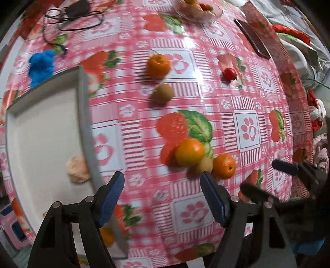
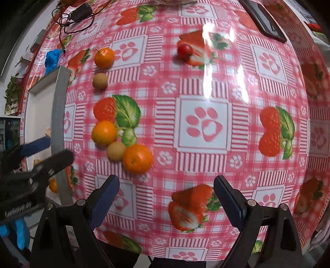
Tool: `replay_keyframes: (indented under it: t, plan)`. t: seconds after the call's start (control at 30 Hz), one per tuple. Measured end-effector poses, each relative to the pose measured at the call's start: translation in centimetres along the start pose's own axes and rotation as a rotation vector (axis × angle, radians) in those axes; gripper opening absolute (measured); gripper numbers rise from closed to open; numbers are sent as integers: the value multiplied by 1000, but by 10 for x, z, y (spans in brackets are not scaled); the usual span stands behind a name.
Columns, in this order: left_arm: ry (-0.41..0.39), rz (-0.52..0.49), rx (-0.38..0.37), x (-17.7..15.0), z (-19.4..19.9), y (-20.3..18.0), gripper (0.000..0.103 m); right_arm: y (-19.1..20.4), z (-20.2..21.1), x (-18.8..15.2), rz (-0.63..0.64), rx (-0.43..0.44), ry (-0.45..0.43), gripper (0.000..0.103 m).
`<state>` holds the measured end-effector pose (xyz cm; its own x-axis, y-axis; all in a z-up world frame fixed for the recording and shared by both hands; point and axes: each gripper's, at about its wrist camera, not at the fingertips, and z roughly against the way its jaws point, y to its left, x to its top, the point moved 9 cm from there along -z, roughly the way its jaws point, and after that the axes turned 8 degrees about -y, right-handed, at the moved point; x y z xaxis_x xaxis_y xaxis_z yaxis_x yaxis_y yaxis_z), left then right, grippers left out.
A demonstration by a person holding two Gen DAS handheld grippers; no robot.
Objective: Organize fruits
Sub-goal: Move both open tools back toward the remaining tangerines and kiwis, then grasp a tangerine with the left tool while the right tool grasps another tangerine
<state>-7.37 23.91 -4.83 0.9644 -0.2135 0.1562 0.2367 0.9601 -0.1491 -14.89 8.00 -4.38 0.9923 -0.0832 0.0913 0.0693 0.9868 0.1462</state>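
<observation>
Loose fruit lies on the pink strawberry-print tablecloth. Near me an orange (image 1: pixel 189 152) (image 2: pixel 104 133), a small tan fruit (image 1: pixel 205 164) (image 2: pixel 116 151) and a second orange (image 1: pixel 224 166) (image 2: pixel 137 158) touch in a cluster. Farther off are a stemmed orange (image 1: pixel 158 66) (image 2: pixel 104 57), a brown fruit (image 1: pixel 162 93) (image 2: pixel 100 80) and a small red fruit (image 1: pixel 230 74) (image 2: pixel 184 50). A white tray (image 1: pixel 41 127) (image 2: pixel 59 115) on the left holds a pale fruit (image 1: pixel 78 169) and an orange (image 1: pixel 107 236). My left gripper (image 1: pixel 163 181) is open and empty, just short of the cluster. My right gripper (image 2: pixel 166 185) is open and empty.
A blue object (image 1: pixel 41 66) (image 2: pixel 52 59) sits behind the tray. Black cables and an adapter (image 1: pixel 74 14) (image 2: pixel 78 14) lie at the far left. A glass bowl of fruit (image 1: pixel 198 10) and a dark phone (image 1: pixel 252 38) (image 2: pixel 264 18) lie at the far side.
</observation>
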Motion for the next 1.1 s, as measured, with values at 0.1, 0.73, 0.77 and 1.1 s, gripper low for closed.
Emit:
replay_keyframes:
  t: [0.1, 0.73, 0.77, 1.1]
  plan:
    - [12, -9, 5, 5, -12, -8, 79, -11, 2, -7, -9, 15, 8, 94]
    - [71, 0, 20, 14, -58, -33, 42, -47, 3, -39, 3, 59, 29, 94]
    - [63, -2, 23, 14, -58, -33, 41, -45, 2, -37, 6, 60, 29, 94]
    - [13, 34, 26, 12, -42, -20, 31, -22, -7, -24, 50, 80, 26, 94]
